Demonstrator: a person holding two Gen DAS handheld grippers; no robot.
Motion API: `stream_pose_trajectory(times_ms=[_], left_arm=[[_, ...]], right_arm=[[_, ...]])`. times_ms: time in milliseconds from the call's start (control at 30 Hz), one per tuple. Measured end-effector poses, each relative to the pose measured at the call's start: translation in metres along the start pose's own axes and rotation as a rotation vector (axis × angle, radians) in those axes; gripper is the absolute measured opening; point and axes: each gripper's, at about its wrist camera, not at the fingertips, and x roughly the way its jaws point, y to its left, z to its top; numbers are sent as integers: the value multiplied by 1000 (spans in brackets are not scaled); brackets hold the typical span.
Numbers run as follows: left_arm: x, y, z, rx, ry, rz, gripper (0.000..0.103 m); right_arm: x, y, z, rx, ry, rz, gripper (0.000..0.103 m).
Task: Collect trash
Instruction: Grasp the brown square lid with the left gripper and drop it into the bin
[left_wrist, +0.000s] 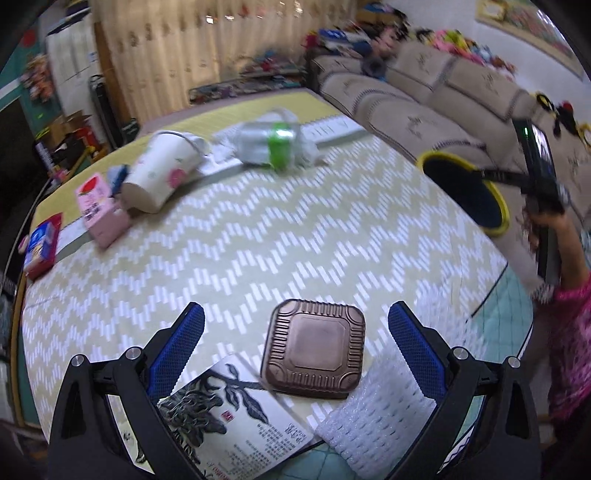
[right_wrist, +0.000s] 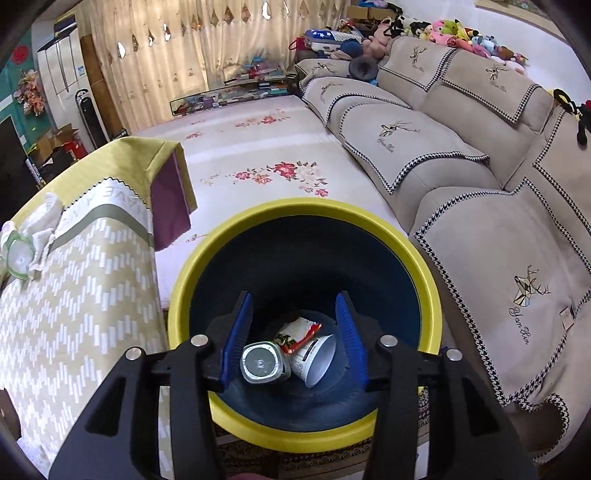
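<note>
The yellow-rimmed bin (right_wrist: 177, 295) beside the table's edge holds a squashed can (right_wrist: 263, 363), a white cup (right_wrist: 314, 360) and a red wrapper (right_wrist: 299, 332). Above it, the right gripper (right_wrist: 293, 339) hangs released, empty. The left gripper (left_wrist: 295, 347), spread wide, straddles a brown tin (left_wrist: 314, 349) near the tablecloth's (left_wrist: 258, 240) near edge.

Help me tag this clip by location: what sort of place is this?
Most likely a home living room: a beige sofa topped with plush toys, long curtains, and a cloth-covered table beside a yellow-rimmed bin.
</note>
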Motion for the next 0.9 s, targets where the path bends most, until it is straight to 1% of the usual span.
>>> stream_pose_trajectory(times_ms=[100, 200, 267, 400, 467, 500, 533, 600, 633, 767, 900], left_arm=[[8, -7, 2, 62, 24, -7, 94], [20, -12, 3, 107, 67, -14, 89], [29, -13, 2, 122, 101, -23, 84], [39, -13, 1, 134, 139, -40, 76], [43, -13, 0, 131, 152, -52, 70], [43, -13, 1, 130, 152, -51, 70], [43, -12, 1, 128, 150, -55, 64], [42, -9, 3, 110, 148, -72, 64], [42, -9, 4, 105, 144, -76, 60], [36, -3, 13, 81, 116, -68, 60], [22, -3, 30, 59, 60, -60, 60]], right_arm=[[-2, 2, -1, 0, -1, 9, 45], [-3, 4, -1, -4, 0, 17, 45], [-3, 6, -1, -9, 1, 22, 45], [-4, 8, -1, -17, 0, 30, 45], [-4, 8, -1, -19, 1, 33, 45], [-4, 9, -1, -20, 1, 34, 45], [-4, 9, -1, -20, 1, 36, 45], [-4, 10, -2, -22, 1, 40, 45], [-5, 10, -2, -23, 0, 43, 45], [-10, 11, -3, -22, -11, 53, 45], [-20, 11, -3, -20, -34, 66, 45]])
